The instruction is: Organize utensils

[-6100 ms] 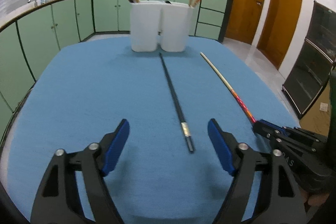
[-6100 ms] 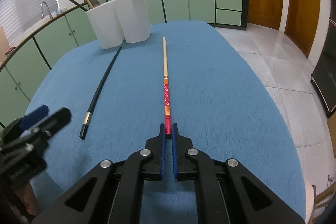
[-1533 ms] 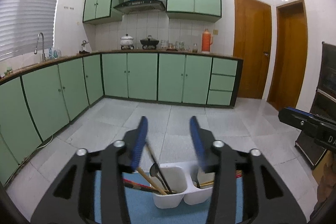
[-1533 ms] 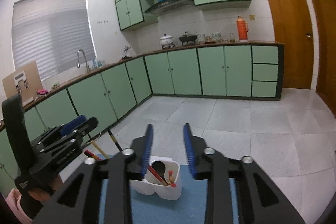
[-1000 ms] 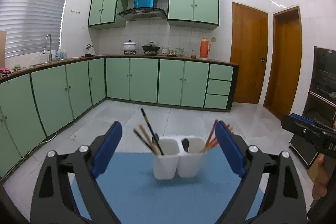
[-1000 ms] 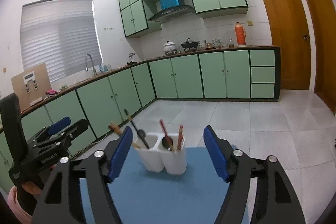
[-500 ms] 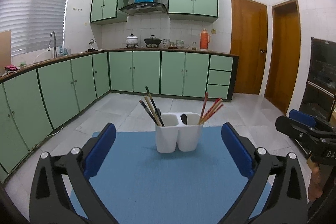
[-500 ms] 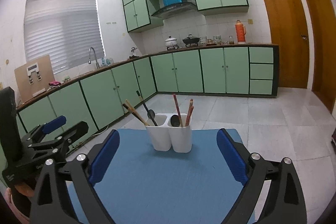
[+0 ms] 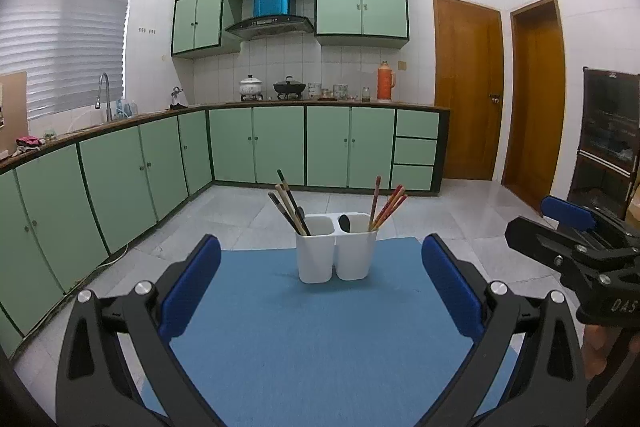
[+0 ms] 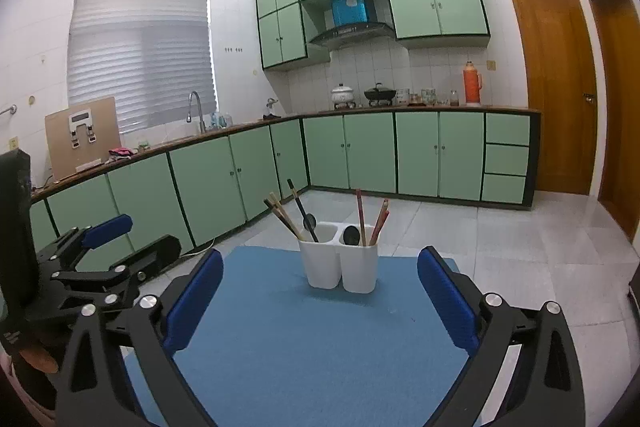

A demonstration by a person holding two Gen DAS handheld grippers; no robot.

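Chopsticks (image 9: 384,207) stand sorted by colour in the white holder (image 9: 336,251) mid-counter (image 9: 320,339), so I hold left gripper (image 9: 320,291) and right gripper (image 10: 318,297) back, fingers wide and empty; sorting looks finished.

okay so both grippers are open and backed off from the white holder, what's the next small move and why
Probably just pull both back and stop. The left gripper and right gripper are open and hold nothing, the blue mat shows no loose utensil, and the chopsticks stand in the white holder. The sorting looks done.
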